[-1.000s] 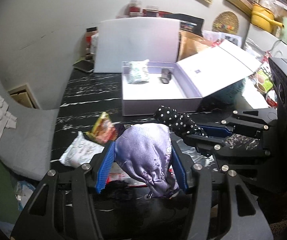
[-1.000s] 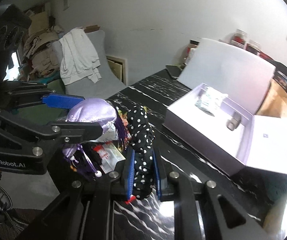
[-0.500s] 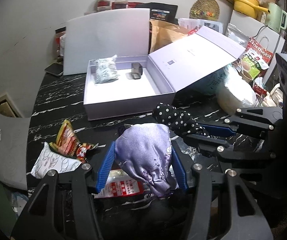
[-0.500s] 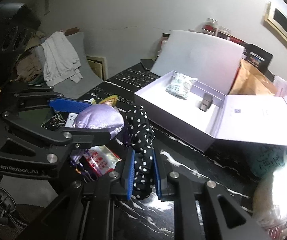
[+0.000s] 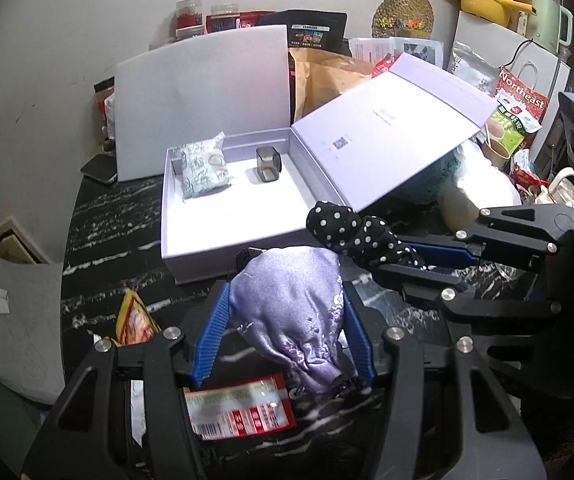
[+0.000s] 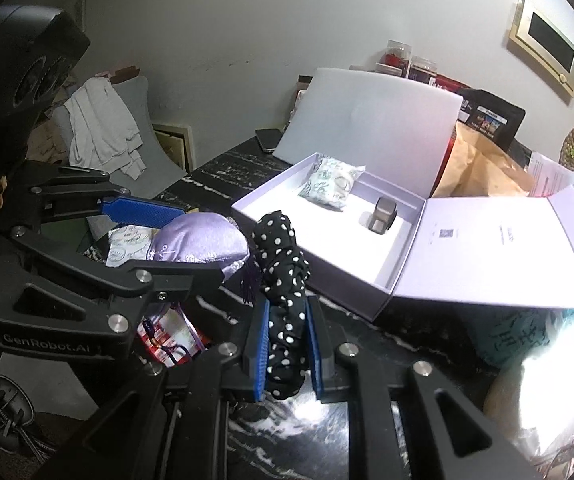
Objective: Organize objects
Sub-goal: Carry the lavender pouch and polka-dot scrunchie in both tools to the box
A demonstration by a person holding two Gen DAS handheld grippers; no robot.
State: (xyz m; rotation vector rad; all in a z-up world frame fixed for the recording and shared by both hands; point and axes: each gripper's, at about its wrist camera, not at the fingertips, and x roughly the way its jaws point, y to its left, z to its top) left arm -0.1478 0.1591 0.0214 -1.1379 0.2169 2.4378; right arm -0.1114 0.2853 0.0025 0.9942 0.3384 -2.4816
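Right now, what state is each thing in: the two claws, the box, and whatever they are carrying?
Left claw: shut on the purple satin pouch, held above the table.
Right claw: shut on the black polka-dot scrunchie, also held up.
White box: open, lid folded back flat.
Wrapped packet: lying inside the box.
Small grey case: standing inside the box.

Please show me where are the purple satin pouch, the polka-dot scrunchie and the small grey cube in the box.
purple satin pouch [image 5: 291, 300]: left wrist view, middle of its bulging fabric.
polka-dot scrunchie [image 6: 283, 276]: right wrist view, folds above the gripper pads.
small grey cube [image 5: 268, 163]: left wrist view, its front face.
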